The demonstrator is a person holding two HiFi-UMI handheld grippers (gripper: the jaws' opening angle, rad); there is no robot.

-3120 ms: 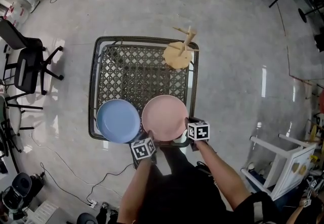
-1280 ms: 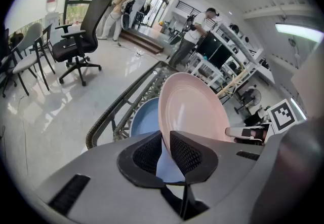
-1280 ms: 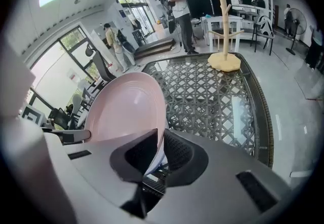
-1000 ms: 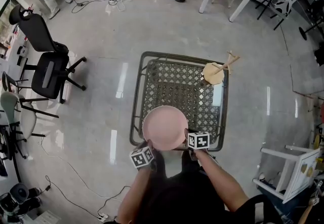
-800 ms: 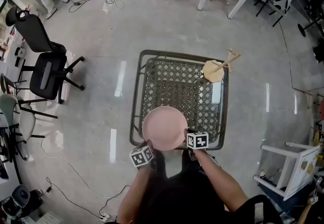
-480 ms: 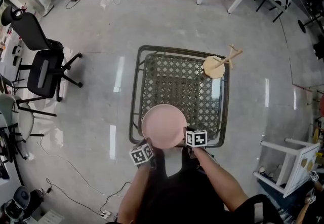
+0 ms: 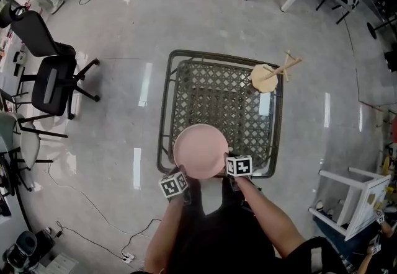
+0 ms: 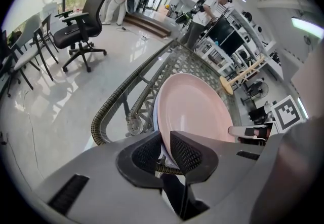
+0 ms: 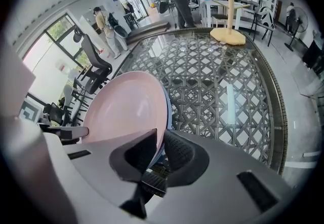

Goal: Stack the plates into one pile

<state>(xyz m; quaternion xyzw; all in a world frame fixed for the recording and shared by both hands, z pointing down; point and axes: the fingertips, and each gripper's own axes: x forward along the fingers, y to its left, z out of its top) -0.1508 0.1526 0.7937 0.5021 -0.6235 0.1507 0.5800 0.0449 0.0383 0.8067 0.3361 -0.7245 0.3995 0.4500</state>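
I have the pink plate (image 7: 200,150) by its near rim, hollow side up and about level. My left gripper (image 7: 185,175) is clenched on the rim at the near left, and my right gripper (image 7: 227,165) is clenched on it at the near right. A blue plate (image 9: 168,111) lies right under the pink one, with only its edge showing. I cannot tell whether my lower pads press on it too.

The pile sits at the near left of the lattice table (image 7: 162,118), its rim reaching the table's near edge. The far and right lattice is bare up to the wooden stand (image 7: 265,77) in the far right corner. An office chair (image 7: 53,83) stands well apart on the left. Each gripper's cube bears black-and-white square markers.
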